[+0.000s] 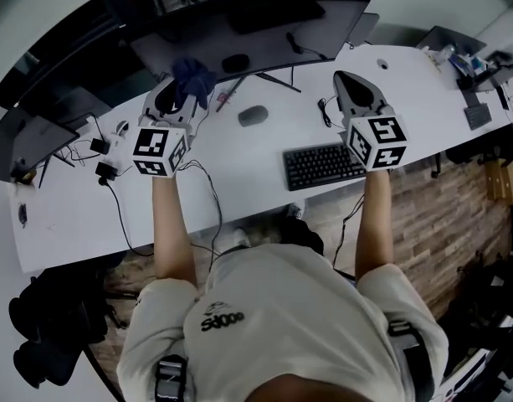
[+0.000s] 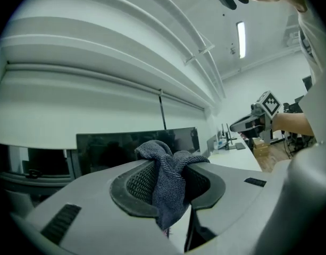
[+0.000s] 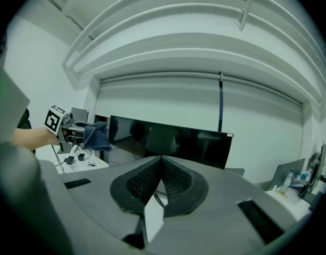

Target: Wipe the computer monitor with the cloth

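Note:
A wide dark computer monitor [image 1: 248, 32] stands at the back of the white desk [image 1: 197, 166]; it also shows as the monitor [image 2: 136, 145] and the monitor [image 3: 173, 142] ahead of each gripper. My left gripper [image 1: 182, 90] is shut on a bunched blue-grey cloth [image 1: 193, 77], held just in front of the screen's left part. The cloth [image 2: 168, 185] hangs down between the closed jaws. My right gripper [image 1: 356, 90] hovers over the desk to the right, jaws shut with nothing in them. The cloth [image 3: 96, 134] and left gripper appear at the left of the right gripper view.
A black keyboard [image 1: 323, 166] lies near the desk's front edge under my right arm. A grey mouse [image 1: 253, 115] sits mid-desk beside a pen. Cables and adapters [image 1: 105, 170] lie at the left. A laptop [image 1: 34, 141] sits far left; clutter [image 1: 474, 65] at far right.

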Action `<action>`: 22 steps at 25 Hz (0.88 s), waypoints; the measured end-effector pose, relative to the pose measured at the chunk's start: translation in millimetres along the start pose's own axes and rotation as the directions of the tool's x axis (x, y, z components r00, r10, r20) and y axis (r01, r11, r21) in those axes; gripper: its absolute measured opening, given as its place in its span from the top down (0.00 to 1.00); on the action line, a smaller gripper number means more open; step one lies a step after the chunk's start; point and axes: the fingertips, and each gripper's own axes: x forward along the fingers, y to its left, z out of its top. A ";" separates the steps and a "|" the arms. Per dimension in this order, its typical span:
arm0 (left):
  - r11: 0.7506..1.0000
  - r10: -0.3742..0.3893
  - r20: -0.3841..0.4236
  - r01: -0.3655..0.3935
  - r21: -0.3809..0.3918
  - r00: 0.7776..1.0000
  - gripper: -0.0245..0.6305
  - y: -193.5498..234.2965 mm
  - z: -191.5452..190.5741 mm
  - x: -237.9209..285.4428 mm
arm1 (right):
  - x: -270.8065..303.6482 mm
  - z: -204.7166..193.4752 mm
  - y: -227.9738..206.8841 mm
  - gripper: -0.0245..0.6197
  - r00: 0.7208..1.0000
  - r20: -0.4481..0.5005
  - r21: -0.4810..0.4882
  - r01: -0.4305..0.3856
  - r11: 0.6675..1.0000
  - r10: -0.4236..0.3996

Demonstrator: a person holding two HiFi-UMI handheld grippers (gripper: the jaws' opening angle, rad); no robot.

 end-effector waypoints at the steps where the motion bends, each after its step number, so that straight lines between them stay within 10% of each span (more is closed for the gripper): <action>1: 1.000 0.005 -0.003 -0.005 -0.003 1.000 0.78 2.2 0.1 -10.7 | -2.7 3.3 11.9 0.97 1.000 0.000 -0.014 -0.004 1.000 0.004; 22: 0.999 -0.029 0.042 0.028 0.036 0.999 0.78 -0.3 26.8 -145.2 | -38.8 51.0 191.8 0.97 0.996 0.028 -0.118 -0.086 0.989 0.090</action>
